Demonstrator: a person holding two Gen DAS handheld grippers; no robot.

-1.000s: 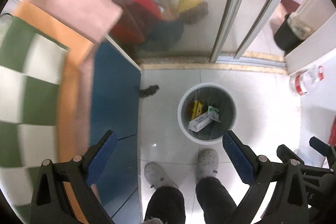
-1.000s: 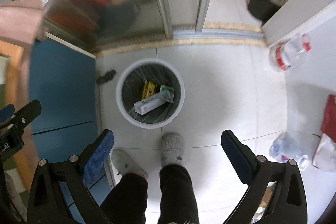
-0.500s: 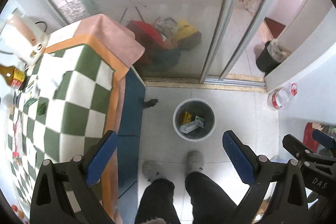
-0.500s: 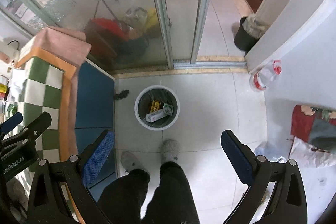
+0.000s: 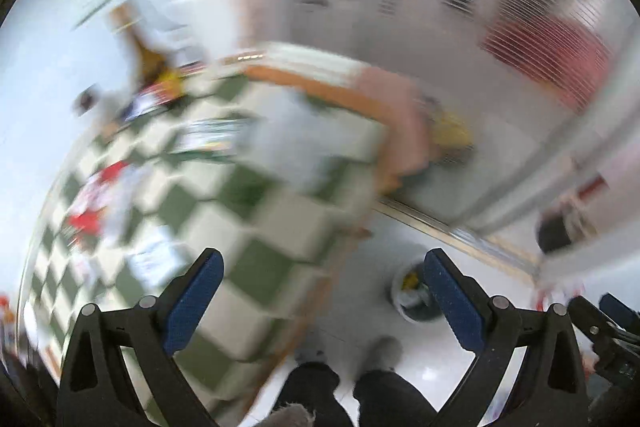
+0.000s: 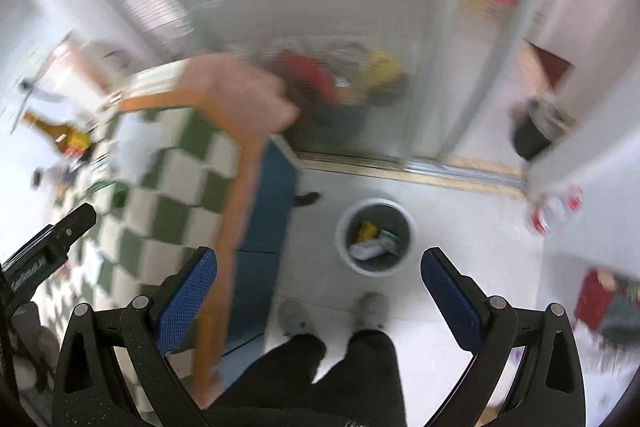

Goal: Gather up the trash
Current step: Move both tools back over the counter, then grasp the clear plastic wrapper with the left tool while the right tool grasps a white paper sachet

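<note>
The biggest thing before me is the table, spread with a green-and-white checked cloth edged in orange and pink; it fills the left of both wrist views, smeared by blur. Behind it runs a frosted glass sliding door with red and yellow shapes showing dimly through it. The white tiled floor lies below, and I stand on it in dark trousers and grey slippers.

On the floor, just ahead of my feet and near the table's blue side panel, sits the white trash bin. Inside it I see a yellow packet, a long white box and a greenish-white carton; any print on them is too blurred to read. A black bin stands well apart by the door track, and a clear bottle with a red label lies by the right wall.

On the tablecloth are scattered wrappers and papers in red and white, plus a brown bottle with a yellow label, wording unreadable.

My left gripper is spread wide, its blue pads holding nothing. My right gripper is likewise released and bare. On the left tool's body in the right view, white lettering shows, too smeared to make out.
</note>
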